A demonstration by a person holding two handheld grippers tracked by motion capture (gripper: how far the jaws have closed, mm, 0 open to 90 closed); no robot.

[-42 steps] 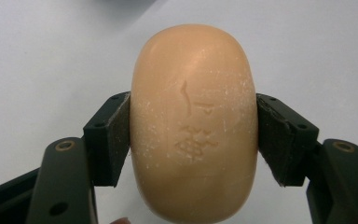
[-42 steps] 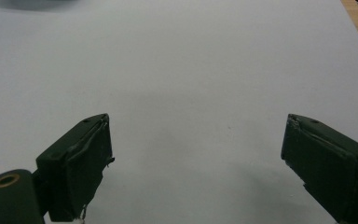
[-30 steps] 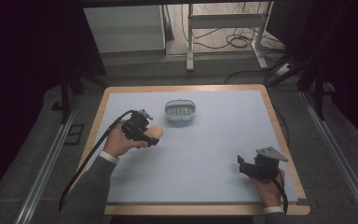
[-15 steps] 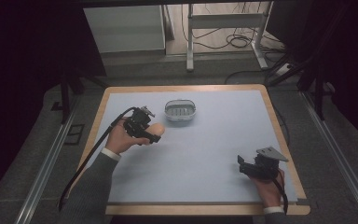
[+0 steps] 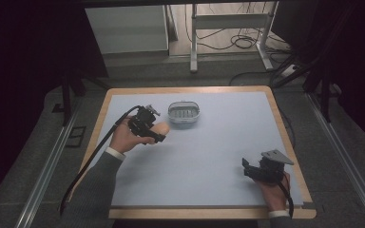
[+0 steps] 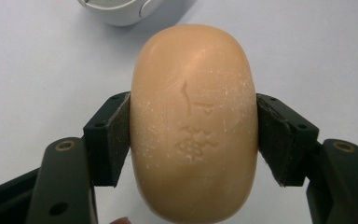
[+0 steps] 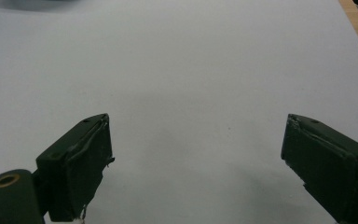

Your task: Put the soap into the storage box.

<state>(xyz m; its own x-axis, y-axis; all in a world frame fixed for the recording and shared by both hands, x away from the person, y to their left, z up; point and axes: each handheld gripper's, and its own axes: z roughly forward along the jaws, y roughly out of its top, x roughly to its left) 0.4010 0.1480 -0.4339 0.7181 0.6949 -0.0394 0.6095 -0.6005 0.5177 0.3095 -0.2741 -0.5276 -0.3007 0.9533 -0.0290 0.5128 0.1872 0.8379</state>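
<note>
Left gripper (image 6: 193, 140) is clamped across the short sides of a tan soap bar (image 6: 194, 123) just short of the white soap dish (image 5: 184, 113) — probably headed there — while the right gripper (image 7: 196, 163) idles wide apart, holding nothing.

Peach-tan oval soap bar (image 6: 193, 126), smooth, stamped characters on its face, white flecks along the edges; clamped at both long sides between left gripper (image 6: 193, 140) jaws. White oval soap dish (image 5: 184, 113) sits on desk (image 5: 218, 142) just beyond.
</note>
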